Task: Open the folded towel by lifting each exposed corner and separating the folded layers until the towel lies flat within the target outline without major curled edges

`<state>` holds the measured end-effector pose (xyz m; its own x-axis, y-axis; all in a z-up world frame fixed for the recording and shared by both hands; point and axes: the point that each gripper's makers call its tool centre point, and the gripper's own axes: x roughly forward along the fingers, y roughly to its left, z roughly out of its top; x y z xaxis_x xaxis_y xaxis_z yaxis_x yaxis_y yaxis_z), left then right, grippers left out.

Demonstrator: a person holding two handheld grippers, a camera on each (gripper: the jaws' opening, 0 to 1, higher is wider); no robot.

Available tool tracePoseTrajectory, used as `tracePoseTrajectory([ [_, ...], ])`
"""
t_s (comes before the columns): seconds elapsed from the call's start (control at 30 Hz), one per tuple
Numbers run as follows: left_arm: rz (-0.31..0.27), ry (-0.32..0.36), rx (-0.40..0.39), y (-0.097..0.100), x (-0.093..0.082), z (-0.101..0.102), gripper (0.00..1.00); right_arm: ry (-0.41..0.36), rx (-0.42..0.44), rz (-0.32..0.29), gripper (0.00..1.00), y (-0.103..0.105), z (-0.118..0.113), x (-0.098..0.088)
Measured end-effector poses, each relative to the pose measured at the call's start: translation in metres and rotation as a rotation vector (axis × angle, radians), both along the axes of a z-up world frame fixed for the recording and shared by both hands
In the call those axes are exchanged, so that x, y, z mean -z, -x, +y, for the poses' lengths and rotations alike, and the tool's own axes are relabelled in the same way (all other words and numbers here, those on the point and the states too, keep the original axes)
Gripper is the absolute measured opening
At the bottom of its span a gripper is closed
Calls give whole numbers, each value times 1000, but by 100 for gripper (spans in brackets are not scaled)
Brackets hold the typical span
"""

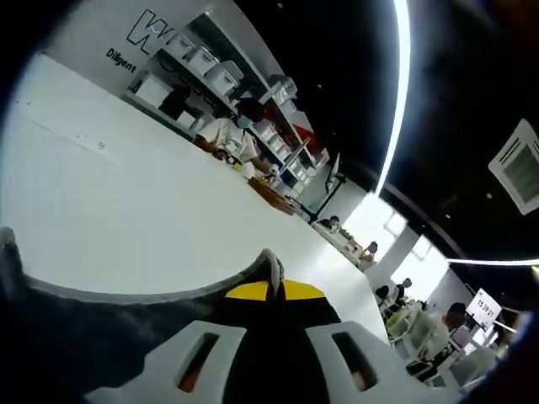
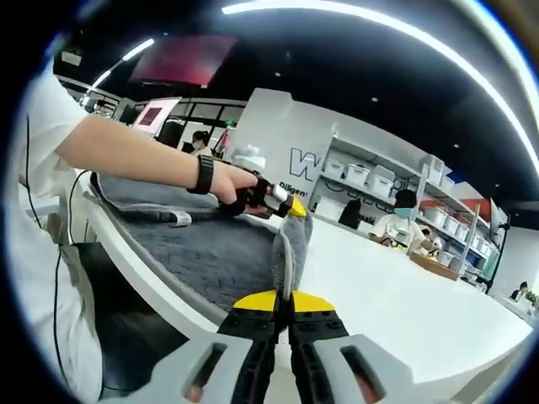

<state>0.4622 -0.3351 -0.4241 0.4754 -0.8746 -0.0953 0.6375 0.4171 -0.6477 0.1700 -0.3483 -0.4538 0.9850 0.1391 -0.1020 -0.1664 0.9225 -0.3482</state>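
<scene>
a white wall (image 2: 278, 126) beyond the grippers is showing partial lettering, "w" over "diligen". the right gripper (image 2: 283, 296) is clamping the grey towel (image 2: 210, 252) on the white table (image 2: 404, 311). ahead of it, the left gripper (image 2: 290, 206) is pinching the towel's raised fold too.

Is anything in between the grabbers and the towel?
No, nothing visible. The right gripper is shut on a raised fold of the grey towel, and the left gripper grips the same fold at its far end. In the left gripper view, towel edge sits between the shut jaws.

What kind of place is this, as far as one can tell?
Probably an open workshop or lab: long white worktables, wall shelves of white plastic storage bins, and seated people working, under black ceilings with strip lights.
</scene>
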Motion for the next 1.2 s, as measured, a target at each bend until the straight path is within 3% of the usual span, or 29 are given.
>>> tracePoseTrajectory([
  [0.37,22,-13,27,2,6,-5,7,-36,-12,12,0,-1,-1,0],
  [0.5,19,-14,36,7,6,-6,8,-46,-24,13,9,-2,1,-2],
  [0.83,23,-34,63,17,13,-8,10,-33,-57,-33,8,-15,9,-27],
  [0.93,27,-31,65,20,13,-7,10,-34,-60,-20,7,-20,10,-24],
  [1.03,27,-23,73,23,12,-7,10,-12,-62,-16,0,-21,11,-21],
  [1.2,32,-29,102,31,12,-8,14,-14,-26,-28,0,-19,2,-22],
])
